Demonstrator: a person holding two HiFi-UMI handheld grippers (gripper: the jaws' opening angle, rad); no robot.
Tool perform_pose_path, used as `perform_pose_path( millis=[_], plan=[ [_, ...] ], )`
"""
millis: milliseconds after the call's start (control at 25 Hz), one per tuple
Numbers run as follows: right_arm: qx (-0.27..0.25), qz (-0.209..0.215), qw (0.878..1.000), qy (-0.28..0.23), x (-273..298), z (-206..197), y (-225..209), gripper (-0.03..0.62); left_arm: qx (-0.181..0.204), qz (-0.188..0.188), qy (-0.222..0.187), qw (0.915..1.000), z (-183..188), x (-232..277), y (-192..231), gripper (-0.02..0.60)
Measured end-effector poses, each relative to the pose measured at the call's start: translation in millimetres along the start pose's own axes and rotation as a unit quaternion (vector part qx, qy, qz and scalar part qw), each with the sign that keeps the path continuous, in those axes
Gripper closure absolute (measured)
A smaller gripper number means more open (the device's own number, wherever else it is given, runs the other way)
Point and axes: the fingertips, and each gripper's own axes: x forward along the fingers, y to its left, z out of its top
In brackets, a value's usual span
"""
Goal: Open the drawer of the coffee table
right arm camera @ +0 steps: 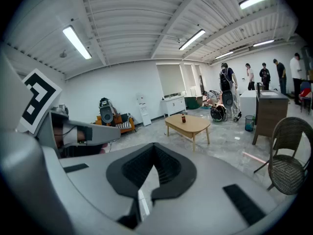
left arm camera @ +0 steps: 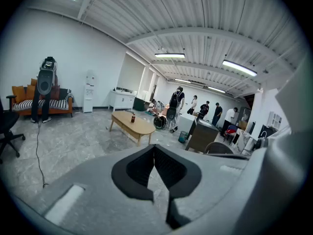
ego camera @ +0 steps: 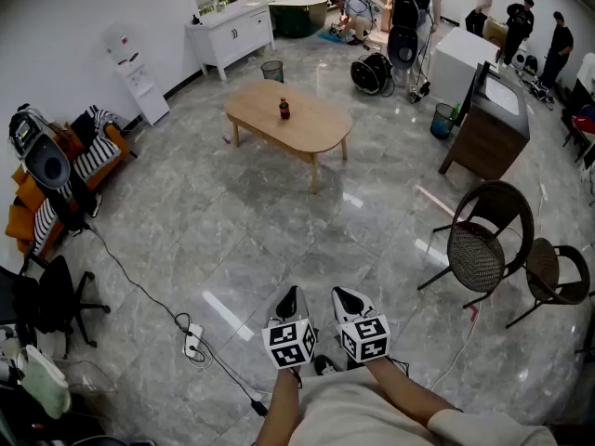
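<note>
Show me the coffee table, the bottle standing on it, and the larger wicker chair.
coffee table (ego camera: 318,126): head view, bare wooden top.
bottle (ego camera: 284,110): head view, dark body.
larger wicker chair (ego camera: 476,256): head view, woven seat.

No legible writing
Only black-and-white square patterns are shown on the marker cubes (ego camera: 289,342) (ego camera: 364,338); no words, brands or numbers can be read.

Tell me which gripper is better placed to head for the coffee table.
Left, marginally. The left gripper and right gripper are both shut, empty, side by side, far from the coffee table; in the head view it lies straight ahead of the left one. Its drawer isn't visible.
</note>
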Motion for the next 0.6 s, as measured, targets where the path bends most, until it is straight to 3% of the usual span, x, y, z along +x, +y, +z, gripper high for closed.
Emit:
perform_pose_path(
  millis=[280, 440, 600],
  plan=[
    [-0.005, -0.003, 1.000, 0.001, 23, 13, 6, 0.580, 0.022, -0.009, -0.009, 0.9997, 18, 7, 15, 0.571],
    [-0.005, -0.001, 1.000, 0.013, 31, 10, 0, 0.579, -0.015, 0.000, 0.001, 0.9999, 12, 20, 34, 0.571],
    [0.006, 0.003, 1.000, 0.023, 52, 9, -21, 0.579, -0.027, 0.003, 0.021, 0.9994, 3, 46, 32, 0.571]
  ],
)
